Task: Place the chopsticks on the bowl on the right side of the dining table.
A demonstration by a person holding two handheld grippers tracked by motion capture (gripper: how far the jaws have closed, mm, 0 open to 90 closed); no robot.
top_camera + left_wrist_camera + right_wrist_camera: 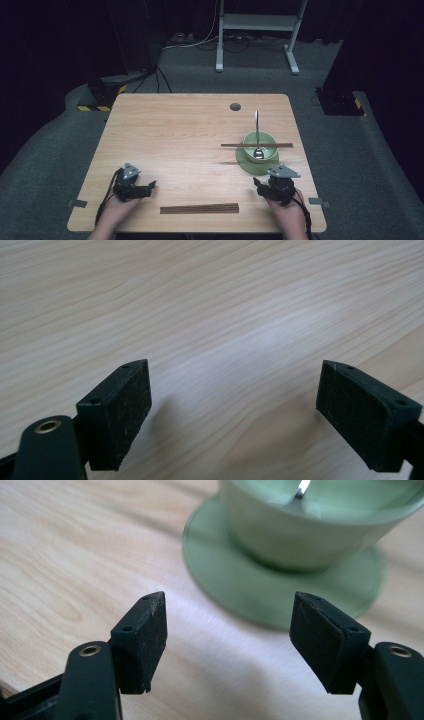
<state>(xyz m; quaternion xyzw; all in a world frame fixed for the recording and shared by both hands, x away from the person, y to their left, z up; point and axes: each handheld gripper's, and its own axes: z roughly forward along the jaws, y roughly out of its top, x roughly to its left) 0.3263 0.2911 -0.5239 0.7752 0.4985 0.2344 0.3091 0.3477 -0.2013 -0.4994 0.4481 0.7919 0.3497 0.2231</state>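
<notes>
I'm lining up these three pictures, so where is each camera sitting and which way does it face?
High view: above the person's side, facing forward and down on the table; both hands and tools show.
Left gripper view: on the left tool, facing bare wood; open jaws.
Right gripper view: on the right tool, facing the green bowl on its saucer.
Shared: high and right views both show the bowl.

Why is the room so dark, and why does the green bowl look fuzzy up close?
High view: light falls on the table, the floor behind stays black. Right gripper view: the bowl and saucer are soft, the pads sharper. Left gripper view: a pale glare streaks the wood between the open jaws, with faint shadows under them.
</notes>
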